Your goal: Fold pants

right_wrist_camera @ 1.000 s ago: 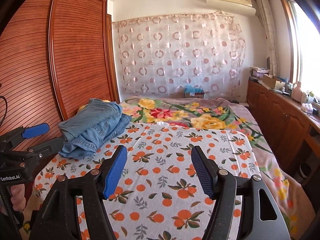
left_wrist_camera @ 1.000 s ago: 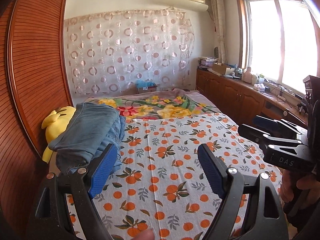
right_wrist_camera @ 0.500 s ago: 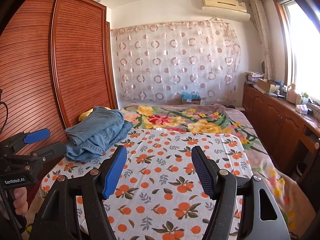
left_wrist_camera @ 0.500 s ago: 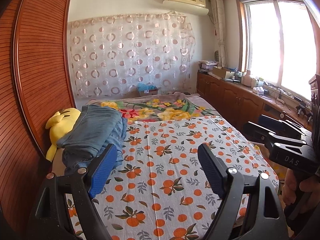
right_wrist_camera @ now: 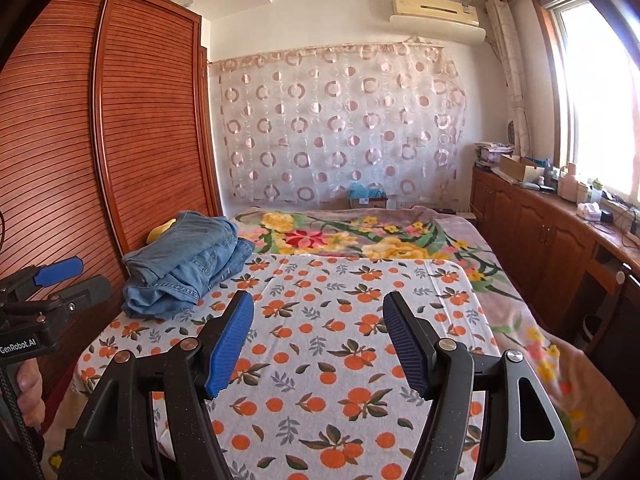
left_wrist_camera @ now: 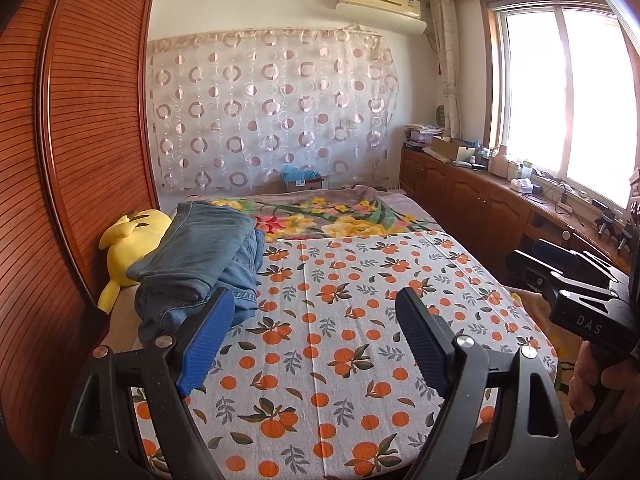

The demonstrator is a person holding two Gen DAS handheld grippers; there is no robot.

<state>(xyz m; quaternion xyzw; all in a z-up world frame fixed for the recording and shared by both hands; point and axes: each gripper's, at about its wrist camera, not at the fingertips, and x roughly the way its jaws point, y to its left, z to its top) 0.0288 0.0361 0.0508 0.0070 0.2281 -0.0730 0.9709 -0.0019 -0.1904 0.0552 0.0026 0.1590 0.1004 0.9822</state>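
Note:
A pile of folded blue jeans (left_wrist_camera: pixel 200 264) lies on the left side of the orange-print sheet (left_wrist_camera: pixel 340 320), next to the wardrobe. In the right wrist view the jeans (right_wrist_camera: pixel 188 264) sit left of and beyond my fingers. My left gripper (left_wrist_camera: pixel 314 304) hangs open above the near part of the sheet with nothing between its blue pads, its left finger just in front of the jeans. My right gripper (right_wrist_camera: pixel 317 302) is open too, over the sheet's middle, and holds nothing. Each gripper shows at the edge of the other's view, held by a hand.
A yellow plush toy (left_wrist_camera: pixel 128 236) lies behind the jeans against the wooden wardrobe (left_wrist_camera: pixel 80 160). A floral blanket (left_wrist_camera: pixel 332 220) covers the far half of the bed. Low wooden cabinets (right_wrist_camera: pixel 540 224) with clutter on top run under the window on the right.
The left gripper has drawn back from the bed a little, so more of the sheet and ceiling shows. The right has barely moved. The jeans lie as before and both grippers stay open.

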